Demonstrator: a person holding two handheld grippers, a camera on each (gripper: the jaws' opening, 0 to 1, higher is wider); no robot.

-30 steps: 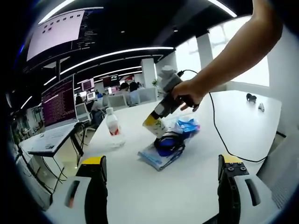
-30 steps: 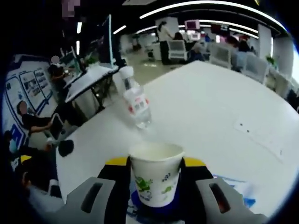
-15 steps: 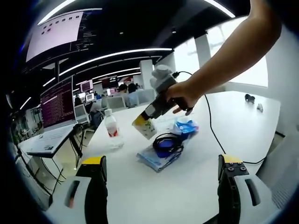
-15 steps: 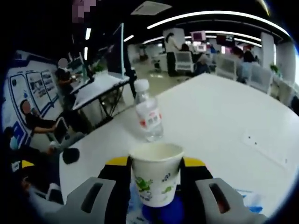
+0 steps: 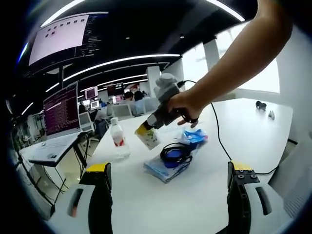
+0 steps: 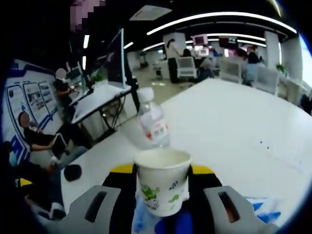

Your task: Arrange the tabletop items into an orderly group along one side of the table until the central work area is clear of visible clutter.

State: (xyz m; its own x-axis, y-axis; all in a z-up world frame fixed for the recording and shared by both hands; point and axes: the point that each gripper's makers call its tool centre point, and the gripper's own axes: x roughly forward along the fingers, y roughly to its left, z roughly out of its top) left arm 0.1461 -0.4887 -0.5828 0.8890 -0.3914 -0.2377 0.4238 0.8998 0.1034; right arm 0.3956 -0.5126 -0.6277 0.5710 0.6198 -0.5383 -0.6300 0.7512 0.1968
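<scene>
Paper cup (image 6: 162,181) clamped in right claw (image 6: 162,192), held in air above white desk (image 5: 253,131), tilted in left gripper view. Water bottle (image 6: 152,125) upright just beyond cup, near desk edge. Black cable coil (image 5: 174,154) and blue packets (image 5: 168,165) lie mid-desk below cup. Left claw (image 5: 168,195) jaws apart, holding nothing, at near edge.

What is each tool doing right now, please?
Left tool: open, holding nothing, above the white table.
Right tool: shut on the paper cup, raised off the table near the water bottle.
</scene>
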